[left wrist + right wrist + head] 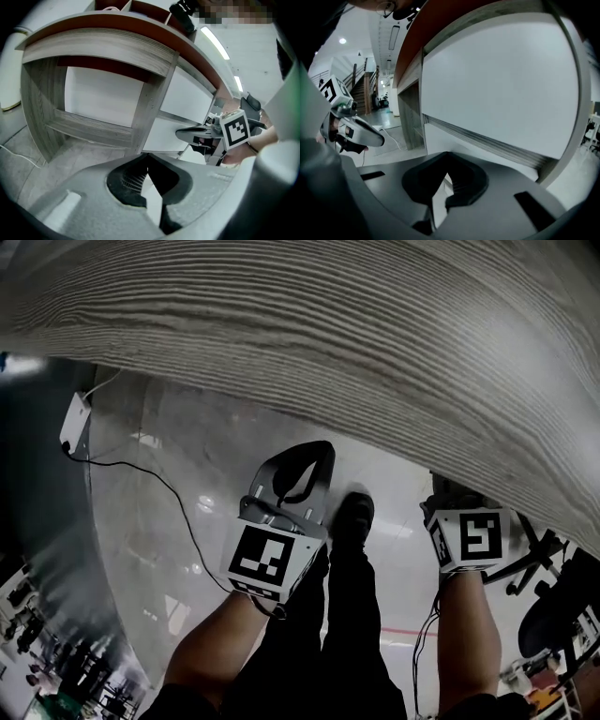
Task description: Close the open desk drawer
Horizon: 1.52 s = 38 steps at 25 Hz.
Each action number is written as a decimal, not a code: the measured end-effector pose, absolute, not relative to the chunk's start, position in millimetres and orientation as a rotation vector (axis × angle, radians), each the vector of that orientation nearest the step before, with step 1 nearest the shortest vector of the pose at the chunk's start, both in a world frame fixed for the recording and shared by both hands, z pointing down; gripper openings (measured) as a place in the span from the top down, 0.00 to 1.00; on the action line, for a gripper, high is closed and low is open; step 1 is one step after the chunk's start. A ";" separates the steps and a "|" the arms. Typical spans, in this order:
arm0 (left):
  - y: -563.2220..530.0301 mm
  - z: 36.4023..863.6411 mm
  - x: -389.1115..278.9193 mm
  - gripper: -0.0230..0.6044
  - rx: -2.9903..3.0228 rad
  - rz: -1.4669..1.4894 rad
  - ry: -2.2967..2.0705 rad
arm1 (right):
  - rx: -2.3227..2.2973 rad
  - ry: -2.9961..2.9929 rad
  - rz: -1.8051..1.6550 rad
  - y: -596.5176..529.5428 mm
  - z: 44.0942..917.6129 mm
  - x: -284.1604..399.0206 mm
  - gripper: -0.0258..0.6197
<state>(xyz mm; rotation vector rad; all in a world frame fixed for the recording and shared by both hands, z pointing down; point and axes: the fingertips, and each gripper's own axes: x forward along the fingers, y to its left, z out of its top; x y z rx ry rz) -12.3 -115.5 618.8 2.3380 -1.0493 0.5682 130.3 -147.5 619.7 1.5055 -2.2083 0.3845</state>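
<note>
Plainly, both tools are sitting closed: the left gripper (148, 157) is holding its jaws together on nothing, and the right gripper (447, 155) is likewise pinched fully together and carrying nothing. The white drawer front (501, 79) is filling the right gripper view, lying just ahead of that gripper's tips under the grey wood-grain desktop (309, 324). Its ribbed lower edge seems to be jutting out past the second white front (438, 139) below, though the wide lens is making that hard to be sure of. Judging from this, the step is calling for a flat push, not a grasp. The closed tips should be meeting the panel squarely near its middle and driving straight along the runners, so the drawer is not racking sideways, with the left gripper hanging back from the closing gap. Counting what is showing: two grippers, two marker cubes (267, 562), two white fronts, one desk, one floor cable (169, 491).
</note>
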 end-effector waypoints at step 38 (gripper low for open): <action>40.4 64.2 -37.1 0.95 2.855 0.256 -1.102 | 1.501 -2.719 0.282 65.9 71.2 51.9 0.94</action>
